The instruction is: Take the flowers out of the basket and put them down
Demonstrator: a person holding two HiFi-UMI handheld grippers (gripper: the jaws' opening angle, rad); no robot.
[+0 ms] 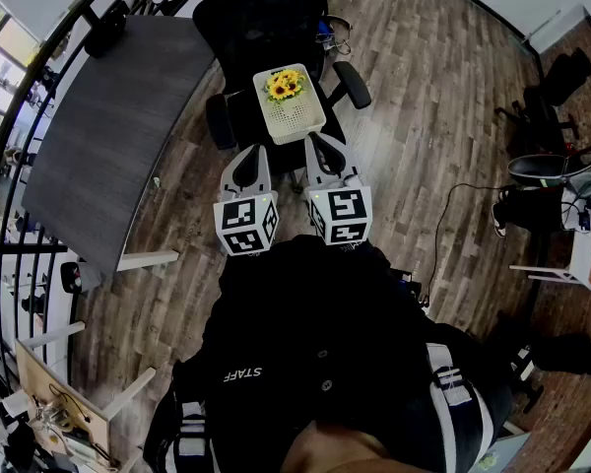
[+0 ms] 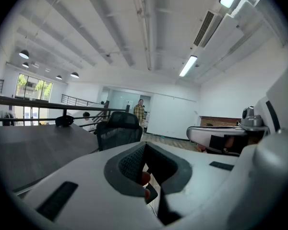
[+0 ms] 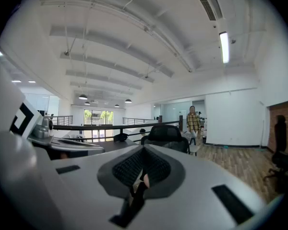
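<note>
The flowers (image 1: 285, 85), a small yellow bunch, sit in the white basket (image 1: 297, 121), which rests on the seat of a black office chair (image 1: 246, 18) in the upper middle of the head view. They fill the basket's upper end, the end farther from both tools. The basket's long side runs up and down the frame, leaning slightly left.

Both grippers point up the frame at the basket's near, lower edge. The left gripper (image 1: 252, 149) stops just below its lower left corner, and the right gripper (image 1: 315, 138) sits just beside its lower right corner. Each has its jaws pressed together with nothing between them, and each gripper's own view confirms this for the left gripper (image 2: 145, 145) and for the right gripper (image 3: 144, 150).

Neither gripper view shows the basket (each looks over it at the chair's backrest), so nothing has been taken out yet. The flowers lie straight ahead and up the frame from both sets of tips, across the empty near part of the basket. The right gripper looks slightly nearer, and whichever one reaches will need to open first
</note>
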